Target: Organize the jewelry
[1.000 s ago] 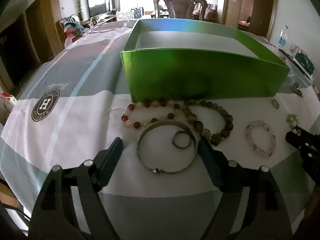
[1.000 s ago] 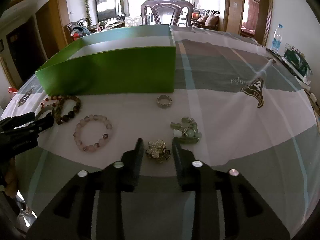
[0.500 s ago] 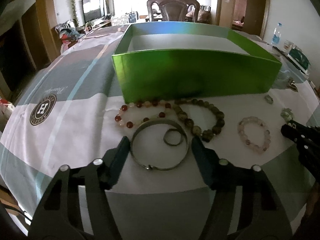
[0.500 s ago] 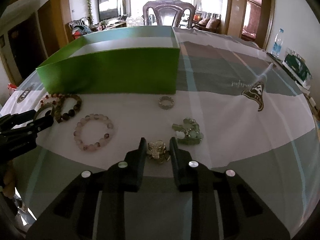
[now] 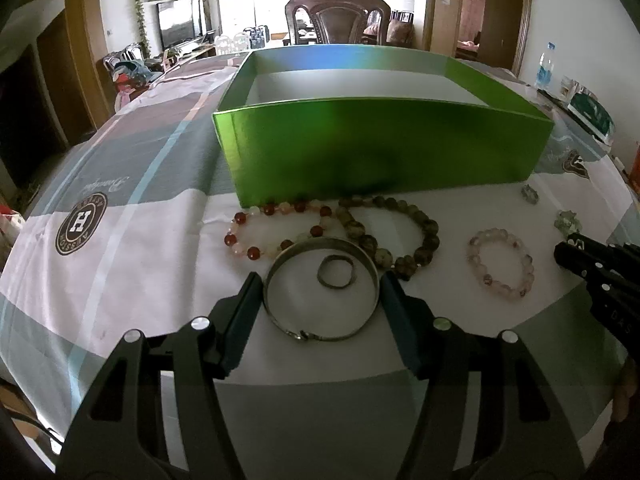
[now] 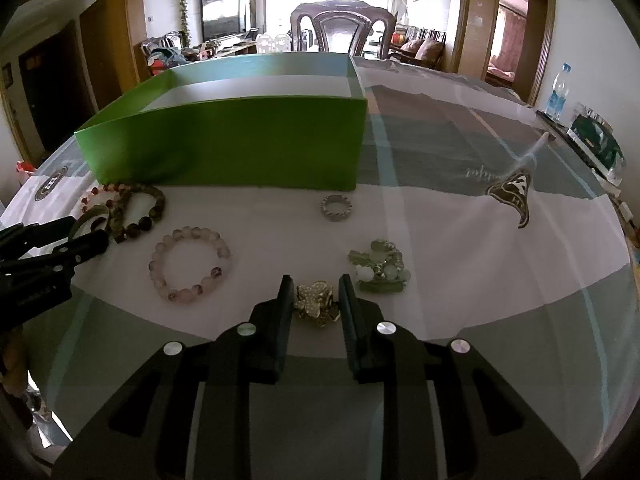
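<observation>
Both grippers seen whole only from own cameras: left gripper (image 5: 320,294) fingers pinching silver bangle (image 5: 320,289); right gripper (image 6: 316,300) fingers narrowly clamping gold brooch (image 6: 316,303). Box (image 5: 380,148) floor partly hidden.

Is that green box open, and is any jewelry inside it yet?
Open: the green box has no lid. The visible white floor is bare, but the near wall hides the front part.

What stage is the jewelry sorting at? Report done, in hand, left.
Done: nothing shows inside the green box, though its floor is only partly visible.
In hand: the left gripper is closed on the silver bangle; the right gripper is closed on the gold brooch. Both pieces remain on the tablecloth.
Left: three bead bracelets, two rings and the green brooch.
</observation>
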`<act>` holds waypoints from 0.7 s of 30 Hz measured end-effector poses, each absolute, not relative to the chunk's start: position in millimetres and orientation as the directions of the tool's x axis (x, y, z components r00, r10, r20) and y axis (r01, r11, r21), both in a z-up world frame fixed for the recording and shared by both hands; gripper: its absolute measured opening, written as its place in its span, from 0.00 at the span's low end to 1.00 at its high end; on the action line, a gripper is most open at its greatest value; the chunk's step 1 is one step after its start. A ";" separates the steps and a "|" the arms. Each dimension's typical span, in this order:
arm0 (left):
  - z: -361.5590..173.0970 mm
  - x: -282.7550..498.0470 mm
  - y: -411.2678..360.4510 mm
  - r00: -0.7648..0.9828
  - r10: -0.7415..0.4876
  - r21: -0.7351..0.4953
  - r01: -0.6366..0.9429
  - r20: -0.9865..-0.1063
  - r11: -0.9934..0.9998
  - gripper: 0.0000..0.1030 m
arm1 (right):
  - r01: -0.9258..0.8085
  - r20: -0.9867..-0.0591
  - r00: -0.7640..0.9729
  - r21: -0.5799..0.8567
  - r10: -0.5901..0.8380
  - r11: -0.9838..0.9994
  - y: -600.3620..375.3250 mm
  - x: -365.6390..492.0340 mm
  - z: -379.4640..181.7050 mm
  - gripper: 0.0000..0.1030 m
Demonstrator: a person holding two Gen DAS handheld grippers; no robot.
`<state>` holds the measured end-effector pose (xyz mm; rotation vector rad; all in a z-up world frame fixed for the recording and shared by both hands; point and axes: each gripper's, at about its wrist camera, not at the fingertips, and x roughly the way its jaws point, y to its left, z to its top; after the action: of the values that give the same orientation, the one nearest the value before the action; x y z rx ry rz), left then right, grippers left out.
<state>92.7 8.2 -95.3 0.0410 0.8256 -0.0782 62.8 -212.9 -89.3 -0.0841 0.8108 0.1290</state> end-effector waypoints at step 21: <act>-96.8 92.7 4.9 0.674 -0.067 0.004 0.104 -0.736 0.995 0.69 | -0.142 -0.732 0.676 -0.012 0.088 0.990 -216.5 64.4 -90.1 0.29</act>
<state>92.7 4.9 -96.8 0.0469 0.8257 -0.0963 64.4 -216.5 -90.1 -0.0698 0.8191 0.1291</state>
